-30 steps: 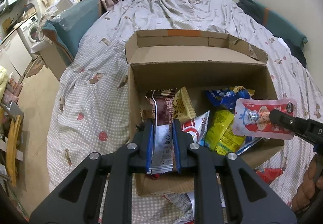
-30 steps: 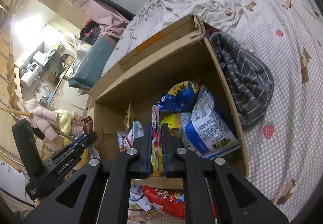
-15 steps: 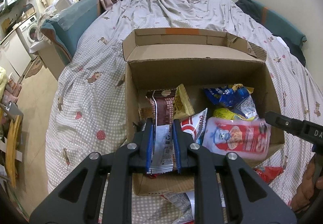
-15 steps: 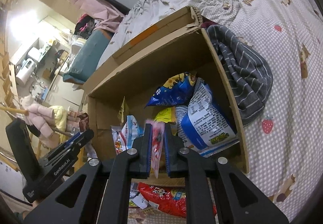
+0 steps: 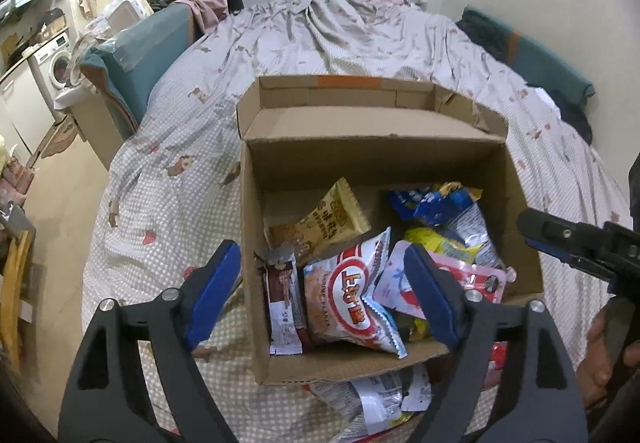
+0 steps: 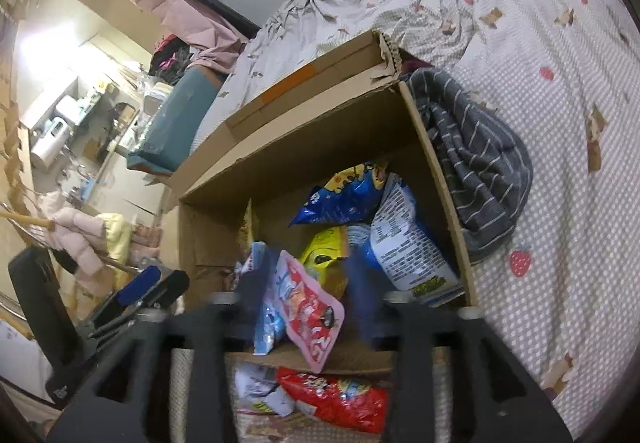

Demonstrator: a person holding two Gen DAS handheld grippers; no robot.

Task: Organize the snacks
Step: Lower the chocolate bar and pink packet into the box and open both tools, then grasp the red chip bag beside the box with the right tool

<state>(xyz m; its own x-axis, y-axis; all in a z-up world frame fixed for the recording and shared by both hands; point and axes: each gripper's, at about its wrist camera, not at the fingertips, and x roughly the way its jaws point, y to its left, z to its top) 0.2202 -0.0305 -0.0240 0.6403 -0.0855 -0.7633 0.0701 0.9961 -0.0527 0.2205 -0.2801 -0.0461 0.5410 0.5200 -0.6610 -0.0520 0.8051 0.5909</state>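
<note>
An open cardboard box [image 5: 372, 139] of snack packets sits on the bed. My left gripper [image 5: 320, 295] hovers over its near-left corner, jaws opening and pressing on nothing. Below them the brown-and-white snack bar [image 5: 282, 303] lies free against the box's left wall, beside a red-and-white shrimp-flake bag [image 5: 344, 295]. My right gripper [image 6: 308, 295] is blurred, its jaws opening too. The pink-and-red pouch [image 6: 312, 311] lies loose between them, leaning over the box's [image 6: 320, 147] front edge. In the left wrist view that pouch [image 5: 472, 275] rests at the front right, with the right gripper [image 5: 560, 239] above the right wall.
A red packet [image 6: 336, 399] and white wrappers [image 5: 380, 399] lie on the quilt in front of the box. A grey striped cloth [image 6: 476, 163] is bunched against the box's right side. A teal cushion [image 5: 136, 67] stands at the bed's left edge. A hand [image 5: 608, 355] holds the right gripper.
Both grippers went from shut to wide apart. The snack bar left the left jaws and lies in the box. The pink pouch came down into the box and is out of the right jaws.
</note>
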